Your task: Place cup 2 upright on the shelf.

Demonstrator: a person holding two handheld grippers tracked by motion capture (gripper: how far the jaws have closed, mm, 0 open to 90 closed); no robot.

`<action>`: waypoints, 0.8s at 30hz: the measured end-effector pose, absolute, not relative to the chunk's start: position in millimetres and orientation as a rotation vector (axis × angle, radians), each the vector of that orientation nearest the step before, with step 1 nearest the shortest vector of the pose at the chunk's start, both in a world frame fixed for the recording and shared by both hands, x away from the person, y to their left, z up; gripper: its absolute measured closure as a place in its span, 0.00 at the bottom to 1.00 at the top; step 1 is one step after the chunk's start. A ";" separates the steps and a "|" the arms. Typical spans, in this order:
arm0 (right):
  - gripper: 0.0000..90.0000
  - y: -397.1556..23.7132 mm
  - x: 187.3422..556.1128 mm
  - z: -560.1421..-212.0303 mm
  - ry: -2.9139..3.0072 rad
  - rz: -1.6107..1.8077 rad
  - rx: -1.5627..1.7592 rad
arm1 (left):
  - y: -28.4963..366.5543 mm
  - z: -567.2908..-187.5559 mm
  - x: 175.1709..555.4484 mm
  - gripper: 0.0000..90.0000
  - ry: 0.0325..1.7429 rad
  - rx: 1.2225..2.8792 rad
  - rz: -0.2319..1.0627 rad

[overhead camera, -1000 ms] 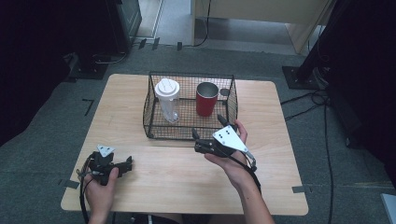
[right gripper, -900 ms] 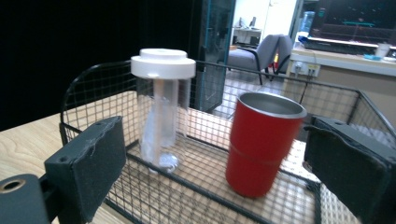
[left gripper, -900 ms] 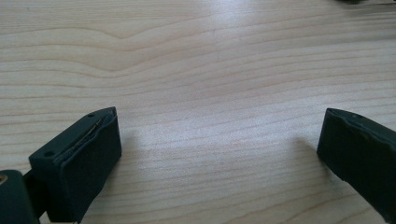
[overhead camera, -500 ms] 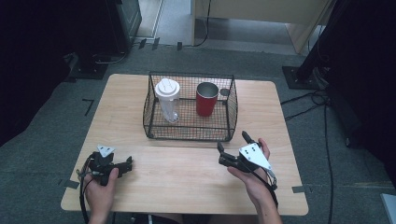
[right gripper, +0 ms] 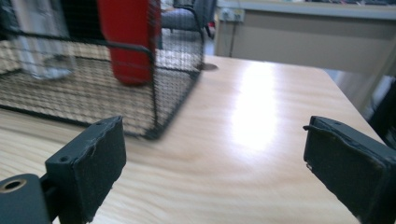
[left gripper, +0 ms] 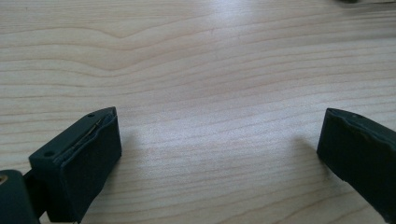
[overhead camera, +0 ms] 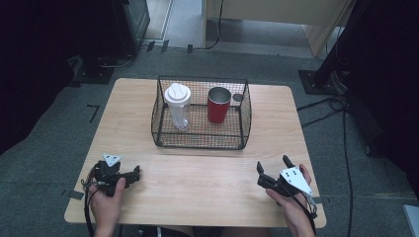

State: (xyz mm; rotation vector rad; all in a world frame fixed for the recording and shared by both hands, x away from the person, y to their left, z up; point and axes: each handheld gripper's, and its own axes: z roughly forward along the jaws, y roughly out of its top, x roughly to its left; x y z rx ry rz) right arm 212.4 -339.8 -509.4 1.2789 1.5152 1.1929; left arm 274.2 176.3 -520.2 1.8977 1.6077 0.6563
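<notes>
Wood table (overhead camera: 197,187) holds our two wide, empty grippers, left (overhead camera: 134,174) and right (overhead camera: 272,167), resting near the basket (overhead camera: 197,140) because both cups, white (overhead camera: 178,106) and red (overhead camera: 218,104), sit safely inside.

Both hands are resting low near the person's side: the left gripper (overhead camera: 134,174) is pointing rightward with jaws parted, the right gripper (overhead camera: 273,168) is gaping wide, empty

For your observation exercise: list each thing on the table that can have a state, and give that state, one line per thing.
Basket: upright, open-topped, holding two things.
Bottle: upright in the basket, lid on.
Red cup: upright in the basket, no lid.
Left gripper: jaws open, nothing between them.
Right gripper: jaws open, nothing between them.
</notes>
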 end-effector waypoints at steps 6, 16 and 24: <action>0.07 -363.1 202.6 -518.9 1.495 1.140 1.328 | 176.3 -520.2 274.2 0.00 1.608 1.897 0.657; 0.07 -400.3 187.5 -521.1 1.470 1.061 1.400 | 176.3 -520.2 274.2 0.00 1.607 1.898 0.656; 0.07 -419.4 185.8 -521.9 1.597 0.882 1.495 | 176.3 -520.2 274.2 0.00 1.607 1.898 0.657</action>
